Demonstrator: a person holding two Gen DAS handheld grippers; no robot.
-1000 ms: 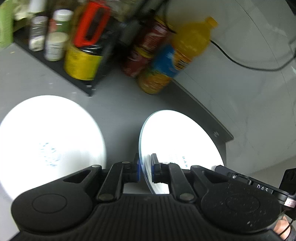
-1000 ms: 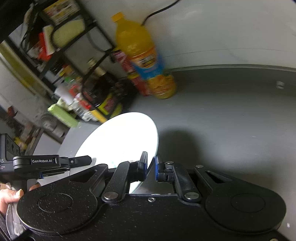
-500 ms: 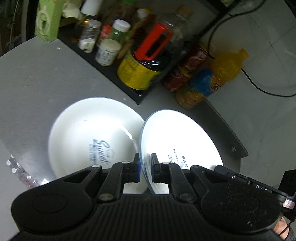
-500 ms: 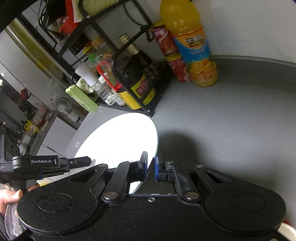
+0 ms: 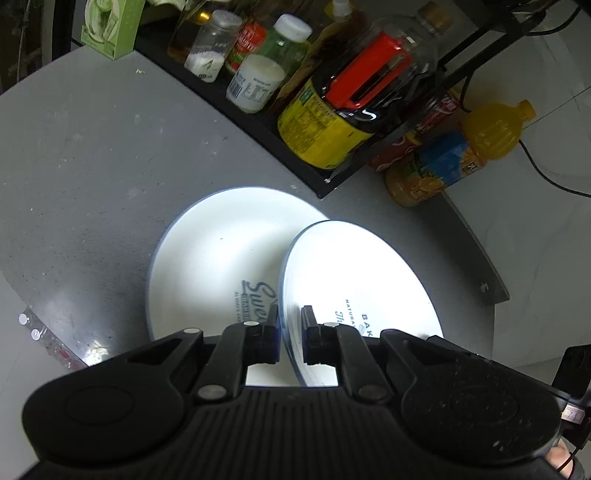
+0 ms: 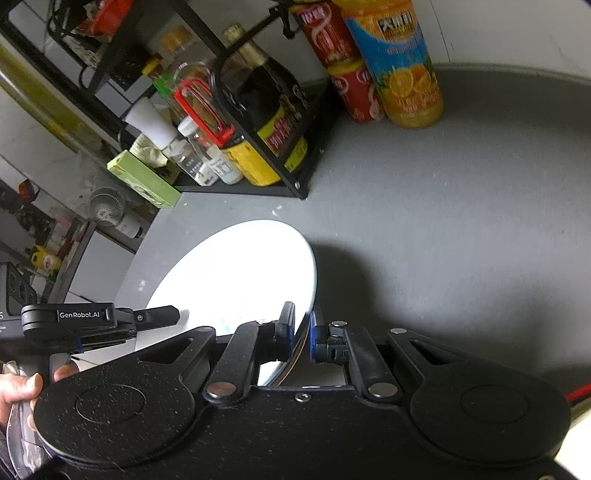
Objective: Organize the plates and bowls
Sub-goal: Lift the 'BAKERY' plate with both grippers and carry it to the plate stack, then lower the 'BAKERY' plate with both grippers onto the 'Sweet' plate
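A white plate with blue lettering (image 5: 351,266) hangs tilted over the grey counter, its near rim between the fingers of my left gripper (image 5: 290,334), which is shut on it. Its left edge overlaps a second white plate (image 5: 221,251) that lies flat on the counter. In the right wrist view my right gripper (image 6: 303,332) is shut on the rim of a white plate (image 6: 236,269). The left gripper (image 6: 162,317), held by a hand, reaches that plate's far edge, so it looks like the same plate.
A black wire rack (image 5: 258,122) with jars, bottles and a dark yellow-labelled jug (image 5: 325,122) stands behind the plates. An orange juice bottle (image 5: 461,155) and red cans (image 6: 351,85) stand beside it. A green box (image 5: 110,26) is at far left. The counter's edge (image 5: 491,280) runs on the right.
The held plate has moved left toward the rack with both grippers on it. The flat plate, apart from it a second ago, now lies partly under its left edge.
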